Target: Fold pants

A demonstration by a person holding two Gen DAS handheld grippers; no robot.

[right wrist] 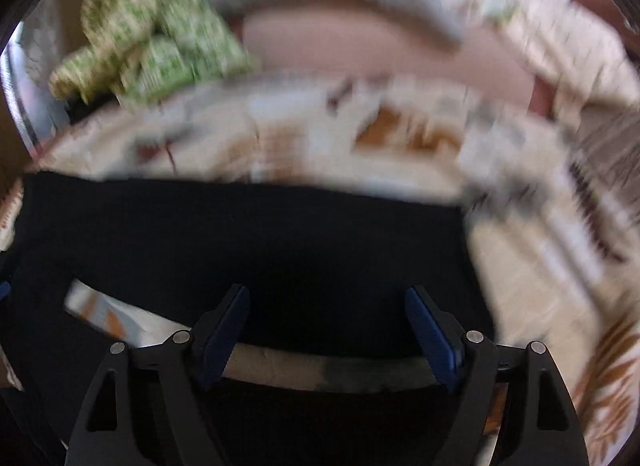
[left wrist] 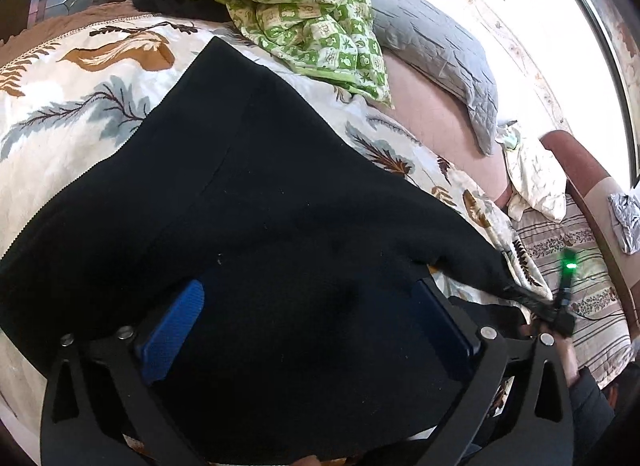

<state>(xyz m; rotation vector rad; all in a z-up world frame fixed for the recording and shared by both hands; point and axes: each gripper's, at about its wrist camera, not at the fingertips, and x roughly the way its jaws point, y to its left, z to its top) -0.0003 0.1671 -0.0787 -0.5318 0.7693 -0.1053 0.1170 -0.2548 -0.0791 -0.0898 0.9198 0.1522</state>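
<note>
While both claws gape, black pants (left wrist: pixel 248 193) cover the bedspread (left wrist: pixel 80 105).

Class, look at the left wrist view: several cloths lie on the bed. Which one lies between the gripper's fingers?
The black pants. They spread between the left gripper's blue pads, while the green checked blanket and grey quilted pillow lie farther up the bed.

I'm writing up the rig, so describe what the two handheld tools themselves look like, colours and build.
Both match: the left tool and right tool have matte black frames with triangular cutouts and round silver pivot bolts. Each finger carries a flat blue pad with fine ribbing. In the left view, the right tool shows a green light and a thin black cable.
</note>
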